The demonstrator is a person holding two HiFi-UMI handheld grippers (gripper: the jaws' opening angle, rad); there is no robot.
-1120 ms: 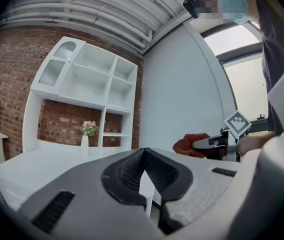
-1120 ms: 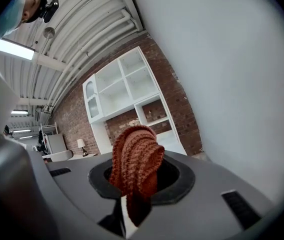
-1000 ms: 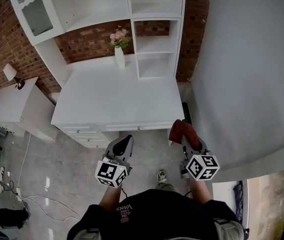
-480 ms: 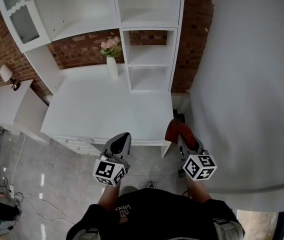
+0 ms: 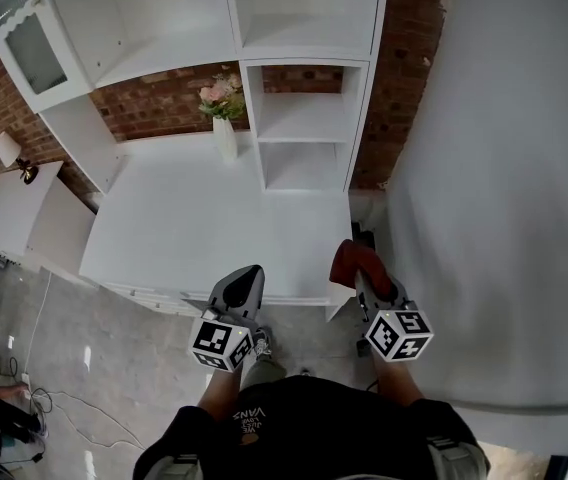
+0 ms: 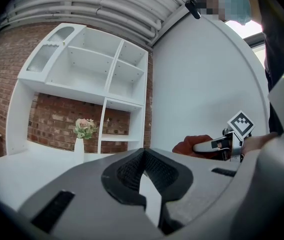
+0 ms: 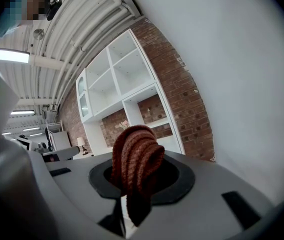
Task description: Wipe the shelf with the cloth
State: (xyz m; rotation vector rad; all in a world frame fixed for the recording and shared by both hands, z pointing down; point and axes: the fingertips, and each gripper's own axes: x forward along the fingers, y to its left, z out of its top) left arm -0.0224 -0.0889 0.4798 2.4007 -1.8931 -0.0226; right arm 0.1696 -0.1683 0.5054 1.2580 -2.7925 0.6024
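Note:
A white shelf unit with open cubbies stands on a white desk top against a brick wall. My right gripper is shut on a folded rust-red cloth and hovers at the desk's front right corner. The right gripper view shows the cloth bunched between the jaws, with the shelf unit far ahead. My left gripper is shut with nothing in it, just off the desk's front edge. From the left gripper view the shelf unit is ahead and the cloth is at the right.
A white vase of pink flowers stands on the desk beside the cubbies. A glass-fronted cupboard door hangs at upper left. A low white side table with a lamp is at the left. A large pale wall fills the right.
The view has shifted closer to the desk and shelf unit. Both grippers now sit nearer the desk's front edge, and the cloth stays clamped in the right one.

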